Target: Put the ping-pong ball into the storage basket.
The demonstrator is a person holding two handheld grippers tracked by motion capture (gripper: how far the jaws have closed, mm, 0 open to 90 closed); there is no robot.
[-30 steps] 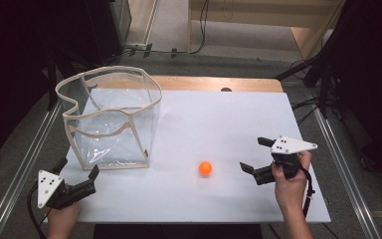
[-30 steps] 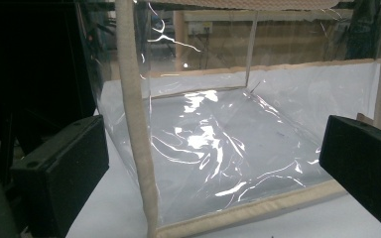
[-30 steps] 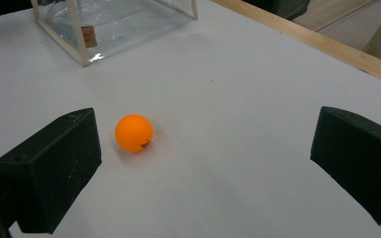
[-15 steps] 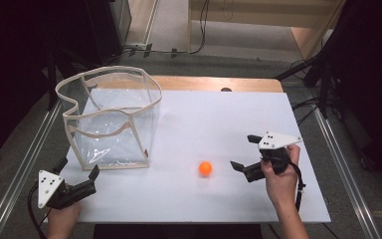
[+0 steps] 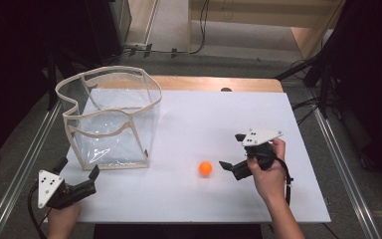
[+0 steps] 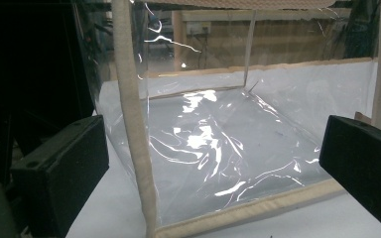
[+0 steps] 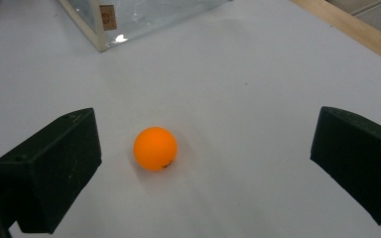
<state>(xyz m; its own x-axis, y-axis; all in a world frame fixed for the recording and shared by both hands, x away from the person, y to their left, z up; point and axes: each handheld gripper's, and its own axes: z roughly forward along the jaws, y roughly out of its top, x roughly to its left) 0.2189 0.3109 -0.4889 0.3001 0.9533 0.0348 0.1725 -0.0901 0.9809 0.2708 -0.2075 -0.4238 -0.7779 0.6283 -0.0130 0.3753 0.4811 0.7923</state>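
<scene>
Just ahead of the right gripper (image 5: 230,150), between its wide-spread black fingers (image 7: 54,166) yet touching neither, sitting on the matte white bench (image 5: 219,119): a smooth, round orange ball (image 7: 155,148); beyond the left gripper (image 5: 77,174), fingers likewise wide and empty, facing a crinkled clear-plastic, fabric-trimmed bin (image 6: 218,148).

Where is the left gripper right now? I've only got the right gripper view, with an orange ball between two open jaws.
Observer: The left gripper sits at the table's near left corner, jaws open, beside the clear bag.
Operator: Is anything in that bag?
Observer: No, the left gripper view shows its bottom bare.
Operator: Is the bag upright?
Observer: Yes, it stands open-topped in the high view, left of the ball.
</scene>
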